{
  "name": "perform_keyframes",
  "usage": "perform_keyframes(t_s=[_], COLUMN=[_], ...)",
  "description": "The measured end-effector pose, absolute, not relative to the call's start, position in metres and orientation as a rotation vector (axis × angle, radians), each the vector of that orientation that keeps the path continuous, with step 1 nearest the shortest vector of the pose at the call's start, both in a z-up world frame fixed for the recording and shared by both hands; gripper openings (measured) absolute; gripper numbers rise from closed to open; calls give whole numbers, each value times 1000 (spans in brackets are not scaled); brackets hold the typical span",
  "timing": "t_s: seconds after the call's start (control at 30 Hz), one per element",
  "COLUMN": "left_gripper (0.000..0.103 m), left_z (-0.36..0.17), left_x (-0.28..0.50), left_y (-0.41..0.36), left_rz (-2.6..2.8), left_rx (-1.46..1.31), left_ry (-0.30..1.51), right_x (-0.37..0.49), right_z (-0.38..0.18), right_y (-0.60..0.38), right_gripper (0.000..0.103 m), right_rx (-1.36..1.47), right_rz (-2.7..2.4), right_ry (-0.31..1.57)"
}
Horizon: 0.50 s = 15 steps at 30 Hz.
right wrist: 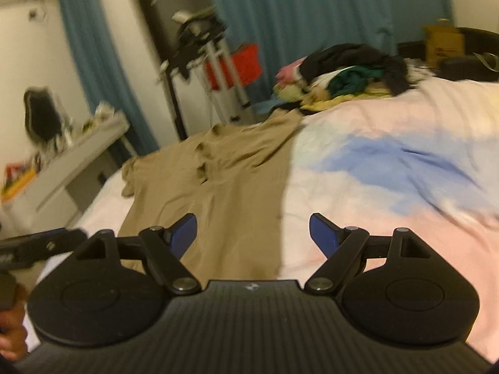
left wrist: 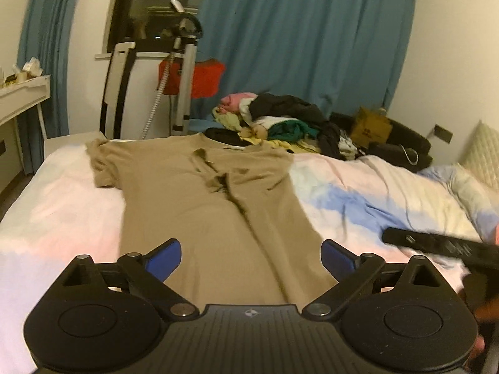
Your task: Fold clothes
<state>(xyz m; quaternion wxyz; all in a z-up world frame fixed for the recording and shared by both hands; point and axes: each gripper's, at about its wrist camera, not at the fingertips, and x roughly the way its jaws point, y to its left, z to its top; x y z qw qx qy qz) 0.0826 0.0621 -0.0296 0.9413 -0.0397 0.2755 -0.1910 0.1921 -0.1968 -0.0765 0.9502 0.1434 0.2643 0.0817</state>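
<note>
Your left wrist view sits low over the near edge of the pastel pink-and-blue bedspread (left wrist: 358, 193), looking along its black gripper with blue pads (left wrist: 251, 257) straight up the flat tan short-sleeved garment (left wrist: 199, 193) towards the teal curtain (left wrist: 305, 37). Your right wrist view rides just beside it, tilted, its own blue-padded gripper (right wrist: 252, 233) over the garment's right edge. Both views share the tan garment, the heap of mixed clothes (left wrist: 280, 124) at the far side, the white steamer stand (left wrist: 184, 71), and each catches the other gripper at its edge.
</note>
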Motion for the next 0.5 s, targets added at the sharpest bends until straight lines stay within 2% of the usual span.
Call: perform_keyframes(t_s=[0.17,0.5], left_gripper=[97,97], left_z=[-51,-72], left_x=[104,151], left_y=[108,171], left_rz=[-345,-241], left_rx=[-146,-290], left_ry=[598,584], right_x=[281,450], right_z=[-74,-116], right_y=[-129,56], right_gripper=[80,80], right_rx=[138,0], right_rz=[300,598], right_ry=[543,629])
